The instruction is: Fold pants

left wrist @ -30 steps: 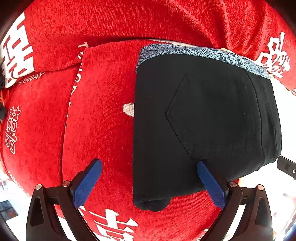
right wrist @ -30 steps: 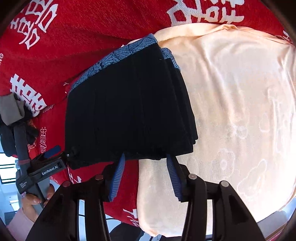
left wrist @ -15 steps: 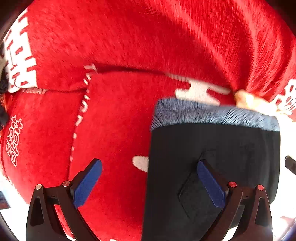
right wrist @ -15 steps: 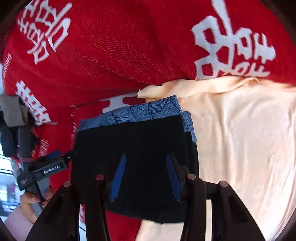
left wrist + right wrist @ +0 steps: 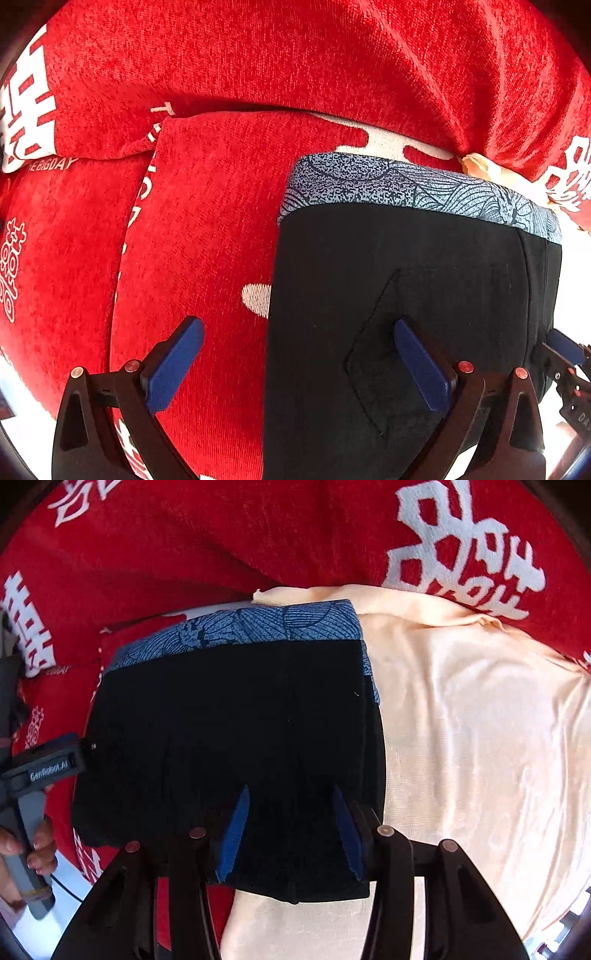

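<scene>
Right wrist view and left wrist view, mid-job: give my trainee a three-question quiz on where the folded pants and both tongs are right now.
1. True or false: the folded black pants with a blue patterned waistband lie partly on the pale peach cloth.
2. Which tongs stand wider open? A) left tongs B) right tongs
3. Fill in: the waistband edge points ____ from both cameras.

Key
1. True; the rest lies on the red blanket with white characters.
2. A; only its right pad is over the pants.
3. away
</scene>
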`<move>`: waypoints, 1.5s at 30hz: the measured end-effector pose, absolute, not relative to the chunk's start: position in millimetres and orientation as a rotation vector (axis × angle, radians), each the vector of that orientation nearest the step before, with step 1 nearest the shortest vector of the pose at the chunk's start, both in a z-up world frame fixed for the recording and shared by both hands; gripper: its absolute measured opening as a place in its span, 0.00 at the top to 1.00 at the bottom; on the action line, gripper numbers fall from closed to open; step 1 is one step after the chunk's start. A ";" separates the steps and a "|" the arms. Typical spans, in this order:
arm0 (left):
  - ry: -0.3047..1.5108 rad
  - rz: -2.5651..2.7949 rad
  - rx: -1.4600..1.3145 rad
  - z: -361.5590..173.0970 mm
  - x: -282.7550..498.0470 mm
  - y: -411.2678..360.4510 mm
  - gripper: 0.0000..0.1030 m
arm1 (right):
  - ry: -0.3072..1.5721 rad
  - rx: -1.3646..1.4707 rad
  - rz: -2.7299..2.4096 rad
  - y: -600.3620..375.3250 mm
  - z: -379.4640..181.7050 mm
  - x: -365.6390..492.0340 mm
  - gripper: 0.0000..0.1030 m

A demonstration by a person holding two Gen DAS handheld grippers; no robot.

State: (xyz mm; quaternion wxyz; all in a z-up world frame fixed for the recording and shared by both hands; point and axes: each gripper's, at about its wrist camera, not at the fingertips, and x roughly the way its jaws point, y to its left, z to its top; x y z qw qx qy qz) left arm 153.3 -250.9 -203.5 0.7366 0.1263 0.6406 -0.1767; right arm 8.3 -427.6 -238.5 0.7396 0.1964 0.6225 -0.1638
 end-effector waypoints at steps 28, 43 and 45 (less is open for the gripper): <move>1.451 -0.391 0.275 -208.0 159.1 -255.2 0.00 | 1.386 0.617 -0.229 -455.7 -232.7 16.4 0.33; 1.507 -0.527 0.145 -195.4 190.8 -237.4 0.00 | 1.327 0.899 -0.015 -525.9 -266.4 -5.4 0.22; 1.578 -0.592 0.099 -207.8 199.8 -232.4 0.00 | 1.326 0.934 0.016 -532.7 -279.9 -2.4 0.22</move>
